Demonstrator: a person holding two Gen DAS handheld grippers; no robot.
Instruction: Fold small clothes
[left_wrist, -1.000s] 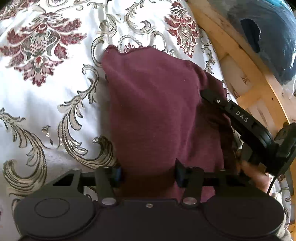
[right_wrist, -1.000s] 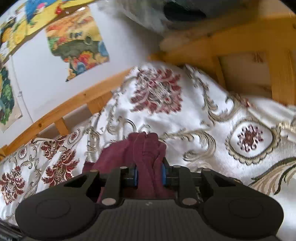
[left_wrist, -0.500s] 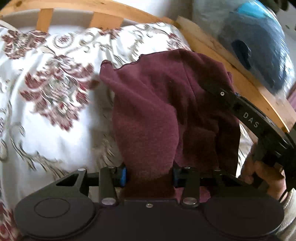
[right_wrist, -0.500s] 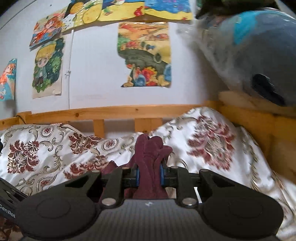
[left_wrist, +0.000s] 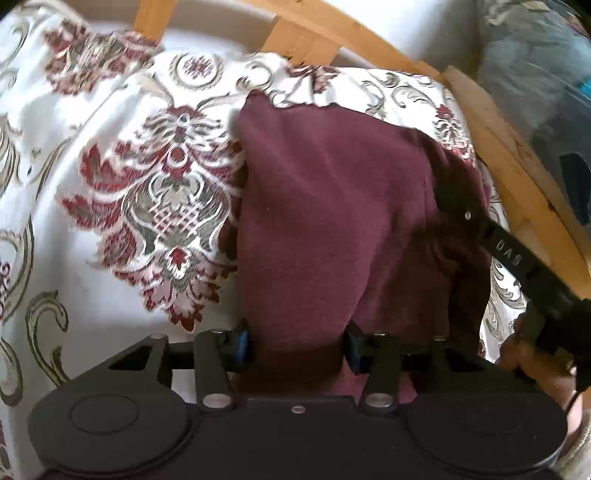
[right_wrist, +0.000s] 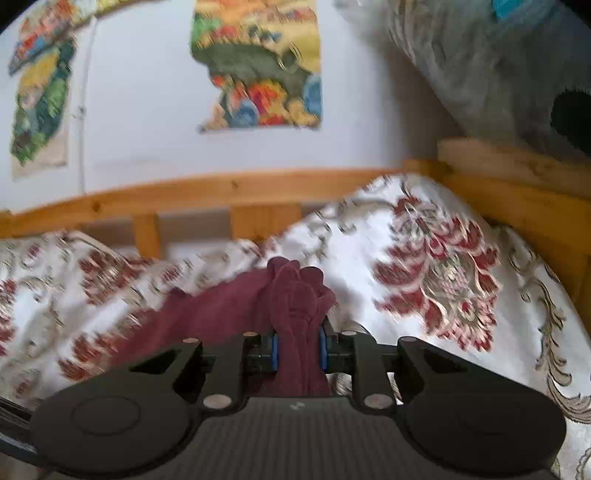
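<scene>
maroon garment hangs stretched between the two grippers over the patterned bedspread, filling the centre of the left wrist view and trailing toward the lower left of the right wrist view. behind it a wooden bed frame runs across the middle of the right view, with torn posters on the wall above and a wrapped bundle in the upper right.

left gripper sits at the bottom centre of its view with a wide band of cloth between its blue pads; its jaws are opening, though the fabric between them looks held for now. right gripper is pinched narrow on a bunched, ropey wad of the same cloth, bottom centre of its own view, and shows as a dark bar at the right edge of the left view.

likely trouble: with the left jaws easing apart while the cloth is in the air, that edge could slip out and collapse the fold into a heap. the right side's bunched grip may also leave a twisted, uneven corner once laid down.

left gripper tilts steeply down at the bed; the right points more level toward the wall. a hand shows at the lower right of the left view, gripping the right tool.
</scene>
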